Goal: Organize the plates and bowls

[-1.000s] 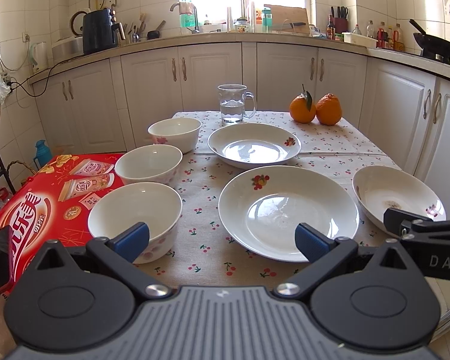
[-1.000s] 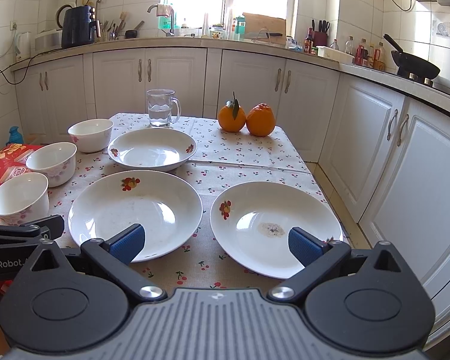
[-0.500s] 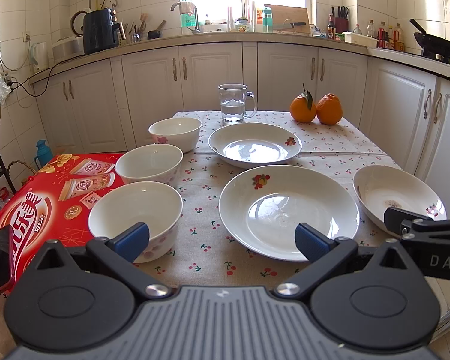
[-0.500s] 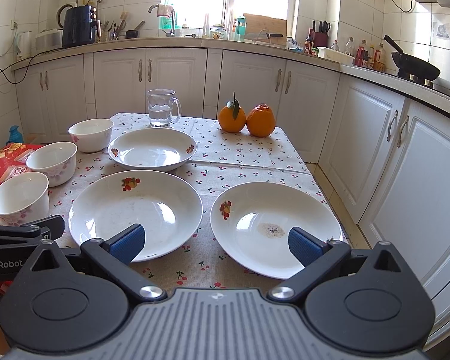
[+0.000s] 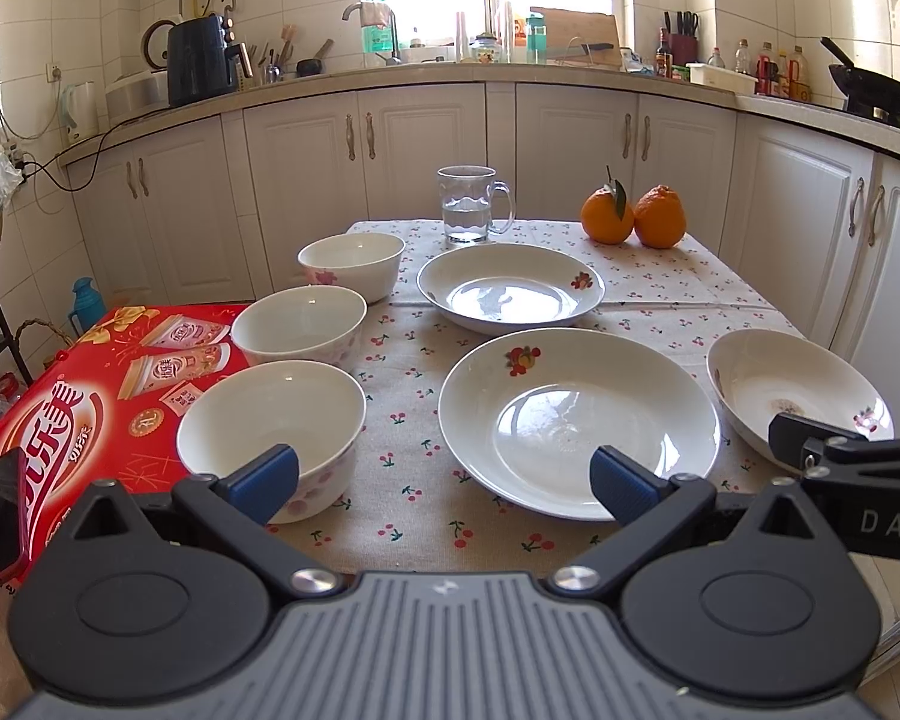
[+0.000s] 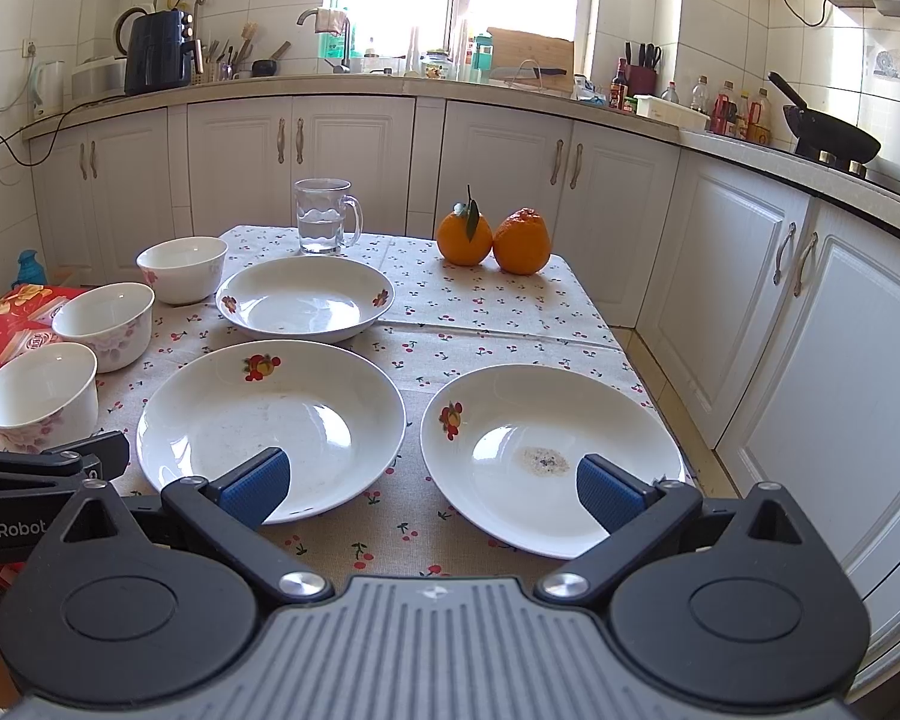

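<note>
Both wide open, gripping nothing: left tool [image 5: 444, 471] low in frame, right tool [image 6: 431, 483] likewise, above plates.

No visible change since earlier.

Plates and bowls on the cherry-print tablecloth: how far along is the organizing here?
Nothing looks done yet. The three white floral bowls, nearest, middle and far, stand apart in a row, unstacked. The three white fruit-motif plates, far, middle and right, lie separately too. Nothing is in hand: the left gripper and right gripper are both open and empty. All the stacking is left.
</note>
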{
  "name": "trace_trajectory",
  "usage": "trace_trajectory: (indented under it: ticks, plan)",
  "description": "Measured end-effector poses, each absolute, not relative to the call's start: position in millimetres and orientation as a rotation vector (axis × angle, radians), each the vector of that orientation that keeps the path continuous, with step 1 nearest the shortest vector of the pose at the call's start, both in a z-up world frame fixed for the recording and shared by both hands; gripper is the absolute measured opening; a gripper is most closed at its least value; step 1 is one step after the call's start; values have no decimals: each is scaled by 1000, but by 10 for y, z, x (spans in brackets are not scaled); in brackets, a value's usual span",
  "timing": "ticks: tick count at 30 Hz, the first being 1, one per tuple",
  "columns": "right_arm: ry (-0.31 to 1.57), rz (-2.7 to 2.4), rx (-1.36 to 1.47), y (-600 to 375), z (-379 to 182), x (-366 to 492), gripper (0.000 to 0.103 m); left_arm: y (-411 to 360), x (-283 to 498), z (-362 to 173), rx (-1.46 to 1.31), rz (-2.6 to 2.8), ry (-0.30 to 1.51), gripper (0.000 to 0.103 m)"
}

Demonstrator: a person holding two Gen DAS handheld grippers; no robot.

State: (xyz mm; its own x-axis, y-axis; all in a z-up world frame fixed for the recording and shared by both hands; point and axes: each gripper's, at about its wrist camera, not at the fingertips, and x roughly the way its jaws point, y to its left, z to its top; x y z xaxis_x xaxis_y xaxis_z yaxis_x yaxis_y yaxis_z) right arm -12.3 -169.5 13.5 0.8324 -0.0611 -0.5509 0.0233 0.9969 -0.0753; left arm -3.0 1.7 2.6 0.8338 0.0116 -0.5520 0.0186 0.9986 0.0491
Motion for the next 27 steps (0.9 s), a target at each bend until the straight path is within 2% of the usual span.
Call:
trace_trajectory:
  ticks: [27]
  plan:
    - [577, -28, -70, -1720, 152, -119, 103, 7, 22, 0, 68, -27, 579, 103]
